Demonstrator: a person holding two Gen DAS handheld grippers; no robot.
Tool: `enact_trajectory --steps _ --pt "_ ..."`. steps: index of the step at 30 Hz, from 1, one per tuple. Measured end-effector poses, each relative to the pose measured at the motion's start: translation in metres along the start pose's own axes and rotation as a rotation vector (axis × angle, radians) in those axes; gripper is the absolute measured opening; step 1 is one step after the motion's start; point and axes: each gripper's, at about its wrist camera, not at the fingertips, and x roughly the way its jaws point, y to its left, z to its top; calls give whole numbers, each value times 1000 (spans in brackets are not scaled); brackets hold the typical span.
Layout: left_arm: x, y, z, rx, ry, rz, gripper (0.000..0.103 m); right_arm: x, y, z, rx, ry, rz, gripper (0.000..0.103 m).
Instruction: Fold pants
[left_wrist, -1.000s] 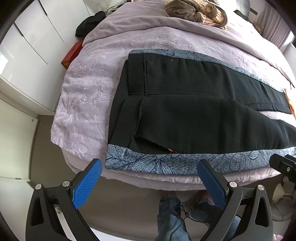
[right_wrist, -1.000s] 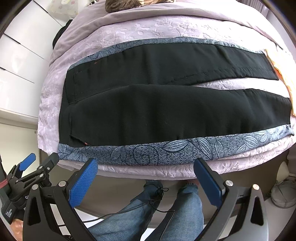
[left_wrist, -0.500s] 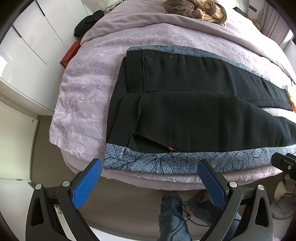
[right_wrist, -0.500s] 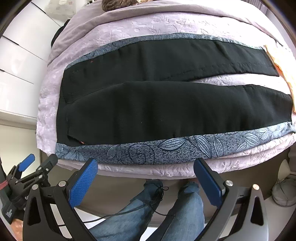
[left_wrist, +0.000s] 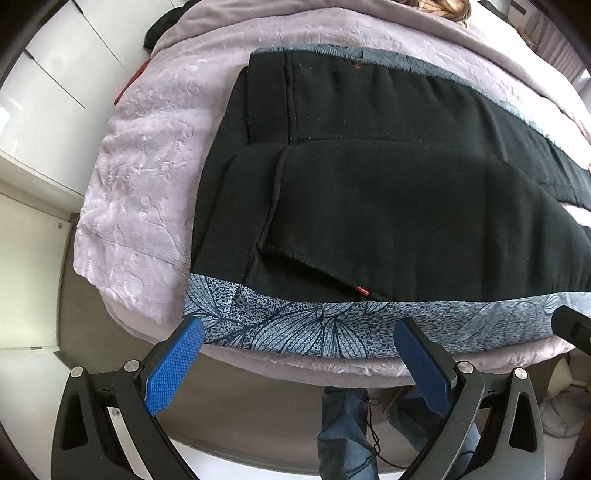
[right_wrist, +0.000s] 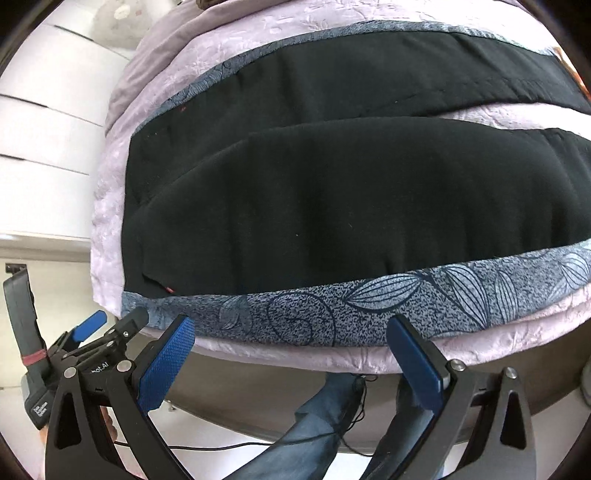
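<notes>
Lying flat and spread lengthwise on the bed (left_wrist: 140, 206), waistband to the left and legs running right, the pants (left_wrist: 406, 206) with the patterned side stripe (left_wrist: 295, 325) along the near edge, so placed for an easy pinch from the bedside. Hovering just short of that stripe with jaws wide apart and empty, the left gripper (left_wrist: 295, 354) by the waist end and the right gripper (right_wrist: 291, 350) further down the leg, likely lining up for a lengthwise fold. Closing in compared with a second ago, both now lower and nearer the edge.
</notes>
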Motion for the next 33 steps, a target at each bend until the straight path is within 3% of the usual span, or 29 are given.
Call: enact_trajectory --steps 18,22,26,28,29,30,33 --pt "6 -11 16 -8 2 -22 103 11 -12 16 38 -18 46 103" --pt "5 -5 17 -48 -19 -97 103 12 -17 19 65 -23 133 103" --pt "1 12 13 -100 -53 -198 103 15 -20 15 80 -14 327 103" --pt "0 20 11 -107 -67 -226 99 19 -22 9 92 12 422 98" --pt "0 26 9 -111 -71 -241 91 24 -24 4 102 33 460 89" --pt "1 28 8 -112 -65 -256 90 28 -26 0 110 51 481 73" --pt "1 33 0 -138 -47 -291 90 44 -33 -15 138 105 510 67"
